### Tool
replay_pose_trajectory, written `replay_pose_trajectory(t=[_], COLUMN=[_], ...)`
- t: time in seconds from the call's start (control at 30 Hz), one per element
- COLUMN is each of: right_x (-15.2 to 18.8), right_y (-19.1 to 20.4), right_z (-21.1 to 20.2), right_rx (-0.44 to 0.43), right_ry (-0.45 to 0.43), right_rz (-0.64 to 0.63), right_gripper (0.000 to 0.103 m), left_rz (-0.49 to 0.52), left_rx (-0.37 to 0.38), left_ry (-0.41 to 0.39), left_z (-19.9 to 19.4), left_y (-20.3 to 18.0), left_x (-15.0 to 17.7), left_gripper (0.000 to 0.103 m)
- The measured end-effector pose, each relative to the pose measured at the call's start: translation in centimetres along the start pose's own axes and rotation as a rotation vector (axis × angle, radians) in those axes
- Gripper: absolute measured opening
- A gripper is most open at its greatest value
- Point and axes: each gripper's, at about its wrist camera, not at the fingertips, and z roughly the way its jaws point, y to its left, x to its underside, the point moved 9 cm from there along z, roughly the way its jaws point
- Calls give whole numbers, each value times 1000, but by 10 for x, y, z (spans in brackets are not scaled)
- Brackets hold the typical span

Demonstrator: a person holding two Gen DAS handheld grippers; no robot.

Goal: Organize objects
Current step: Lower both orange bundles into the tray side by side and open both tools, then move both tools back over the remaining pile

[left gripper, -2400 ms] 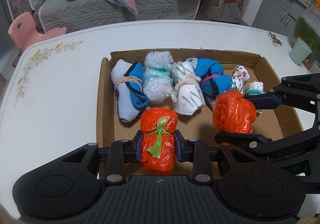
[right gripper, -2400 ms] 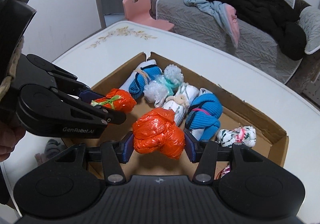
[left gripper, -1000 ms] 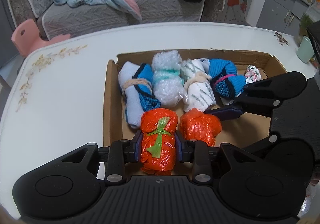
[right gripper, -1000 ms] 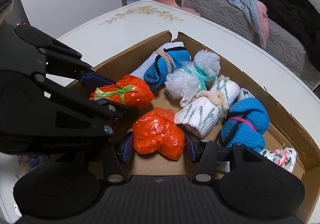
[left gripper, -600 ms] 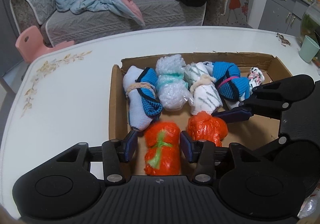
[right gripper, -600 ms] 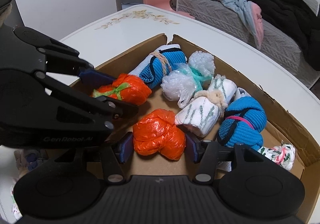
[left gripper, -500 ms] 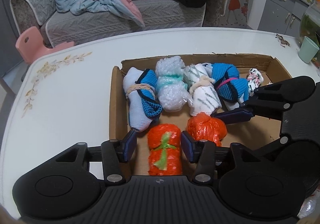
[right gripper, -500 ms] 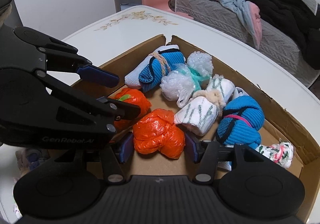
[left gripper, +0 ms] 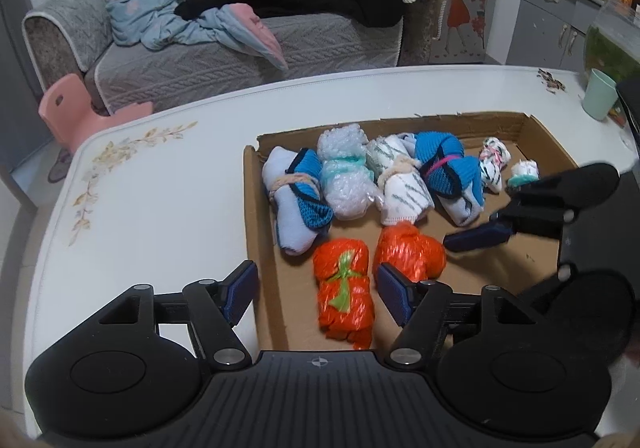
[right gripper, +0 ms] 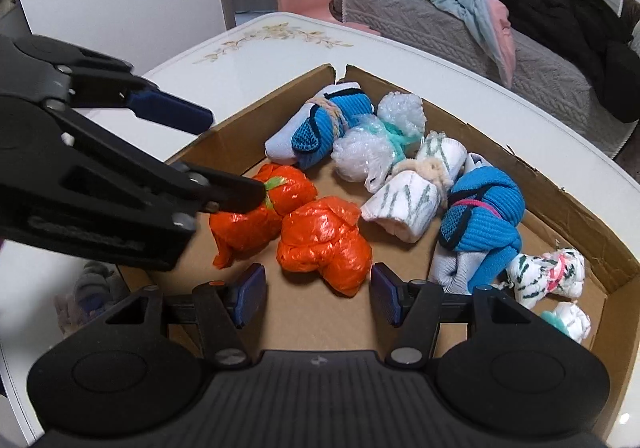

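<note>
Box is my landmark: shallow cardboard tray on the white bench, one corner wall split.

Left to right, left wrist view: my left gripper sits over the box's near-left corner. Jaws spread, just been opening, pads clear of everything; one pad hangs outside the box's left wall, the other inside. Between them, flat on the box floor, lies the orange bag bundle with the green tie. Not gripped.

Just right of it, second orange bag bundle, also on the box floor, the two nearly touching. My right gripper straddles it: jaws spread, just been opening, gaps visible both sides in the right wrist view. Not gripped either.

Back row along the box's far wall, left to right: white-and-blue sock roll with a tan band, bubble-wrap bundle with a teal tie, white striped sock roll, blue sock roll with a pink band, small white patterned bundle, small white-and-teal bundle nearest the box's right wall.

Outside the box, far right on the bench: green cup.
</note>
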Motion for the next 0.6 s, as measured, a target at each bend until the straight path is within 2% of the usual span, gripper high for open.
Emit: replay_pose_trajectory(t=[0.17, 0.27, 0.43, 0.5, 0.6], right_x=[-1, 0, 5, 10, 15], right_y=[-2, -2, -1, -2, -2], right_z=[-6, -9, -19, -24, -36], right_rx=[25, 68, 93, 110, 115], right_ry=[3, 17, 26, 31, 25], right_rz=[41, 50, 85, 98, 127], right_gripper=[57, 59, 60, 68, 69], left_rz=[20, -1, -10, -22, -40], left_rx=[-6, -17, -19, -16, -8], left_ry=[6, -1, -8, -10, -11], left_z=[-8, -13, -25, -31, -41], left_y=[-2, 0, 0, 0, -2], left_x=[6, 5, 2, 1, 2], left_gripper=[74, 84, 85, 85, 86])
